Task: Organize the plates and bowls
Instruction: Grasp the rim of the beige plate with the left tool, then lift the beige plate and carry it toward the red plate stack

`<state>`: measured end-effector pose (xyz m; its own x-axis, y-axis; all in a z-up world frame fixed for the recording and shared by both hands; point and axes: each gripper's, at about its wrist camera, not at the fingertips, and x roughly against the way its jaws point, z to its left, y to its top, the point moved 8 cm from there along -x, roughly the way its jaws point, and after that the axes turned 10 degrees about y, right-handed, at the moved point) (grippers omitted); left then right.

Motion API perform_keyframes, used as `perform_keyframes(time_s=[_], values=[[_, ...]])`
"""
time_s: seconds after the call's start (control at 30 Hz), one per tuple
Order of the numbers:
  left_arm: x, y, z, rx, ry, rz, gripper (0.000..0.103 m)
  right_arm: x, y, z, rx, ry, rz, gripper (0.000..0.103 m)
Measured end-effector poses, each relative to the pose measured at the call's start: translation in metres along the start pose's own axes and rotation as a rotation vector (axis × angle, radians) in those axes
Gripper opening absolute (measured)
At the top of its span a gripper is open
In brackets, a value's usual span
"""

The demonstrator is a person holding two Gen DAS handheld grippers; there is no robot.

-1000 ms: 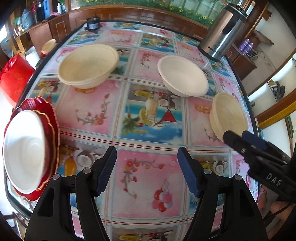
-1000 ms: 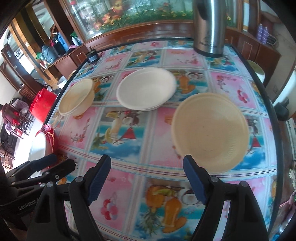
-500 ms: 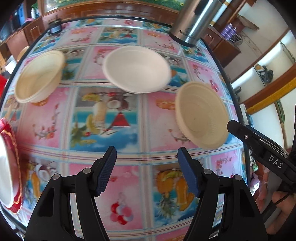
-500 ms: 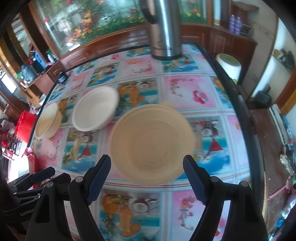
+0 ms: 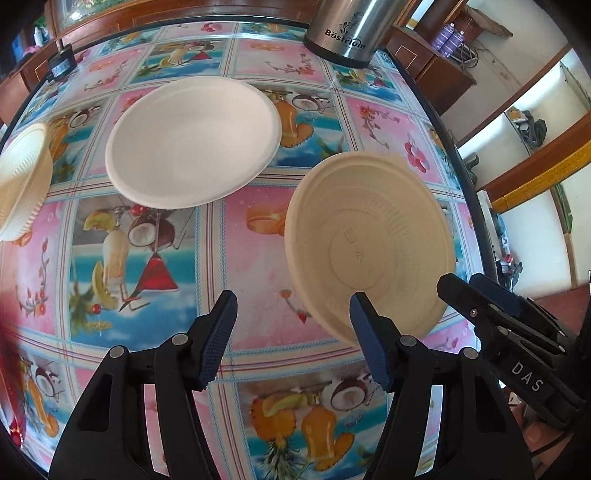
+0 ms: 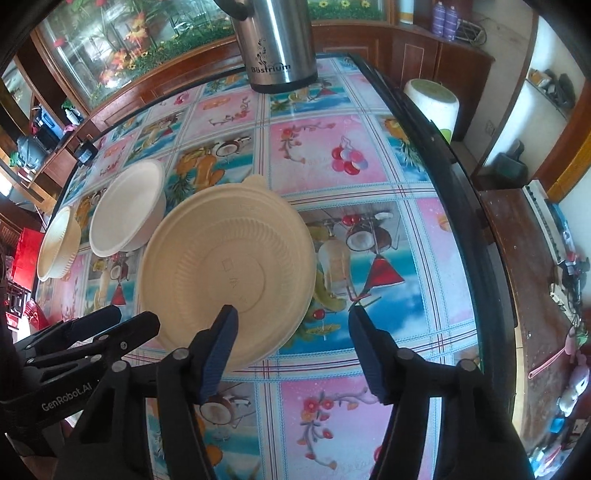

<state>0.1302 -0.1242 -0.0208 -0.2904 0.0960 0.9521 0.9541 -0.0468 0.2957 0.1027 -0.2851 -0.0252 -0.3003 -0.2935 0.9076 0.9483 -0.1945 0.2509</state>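
A cream ribbed bowl [image 5: 369,240] sits on the patterned table, just ahead and right of my open left gripper [image 5: 291,332]. In the right wrist view the same bowl [image 6: 229,266] lies ahead and left of my open right gripper [image 6: 293,339], whose left finger overlaps its near rim. A white bowl [image 5: 194,138] sits farther back; it also shows in the right wrist view [image 6: 127,206]. A second cream bowl [image 5: 22,184] is at the far left, seen too in the right wrist view [image 6: 59,243]. Both grippers are empty.
A steel thermos [image 6: 275,40] stands at the table's far edge, also in the left wrist view [image 5: 354,26]. The table edge [image 6: 461,206] runs along the right, with a white bin [image 6: 432,103] beyond it. A red plate edge [image 5: 9,406] shows at the left.
Both grippers have swung to the right and moved closer to the near cream bowl. The red plate with the white bowl has slid almost out of the left wrist view.
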Motion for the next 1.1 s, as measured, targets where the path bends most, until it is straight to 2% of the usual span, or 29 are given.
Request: perform_keyframes(time_s=[0.13, 0.23, 0.37, 0.4, 0.5, 0.63, 1.1], values=[[-0.006, 0.005, -0.004, -0.004, 0.008, 0.007, 0.059, -0.006, 0.002, -0.004, -0.004, 0.007, 0.011, 0.052], [-0.012, 0.006, -0.007, -0.013, 0.023, 0.013, 0.057, -0.011, 0.003, -0.006, -0.001, 0.005, 0.025, 0.044], [-0.026, 0.005, -0.008, 0.004, 0.014, 0.051, 0.035, -0.018, 0.001, -0.008, -0.005, 0.012, 0.047, 0.031], [-0.027, 0.004, -0.009, 0.003, 0.011, 0.054, 0.033, -0.020, 0.000, -0.008, -0.003, 0.019, 0.053, 0.025], [-0.026, 0.002, -0.013, -0.011, 0.008, 0.046, 0.021, -0.020, -0.001, -0.002, 0.021, 0.036, 0.052, 0.018], [-0.023, -0.003, -0.011, -0.012, 0.008, 0.042, 0.021, -0.017, -0.003, 0.004, 0.050, 0.026, 0.048, 0.018], [-0.002, -0.021, 0.032, 0.035, 0.030, 0.013, 0.021, -0.017, -0.024, 0.045, 0.088, 0.080, 0.062, 0.018]])
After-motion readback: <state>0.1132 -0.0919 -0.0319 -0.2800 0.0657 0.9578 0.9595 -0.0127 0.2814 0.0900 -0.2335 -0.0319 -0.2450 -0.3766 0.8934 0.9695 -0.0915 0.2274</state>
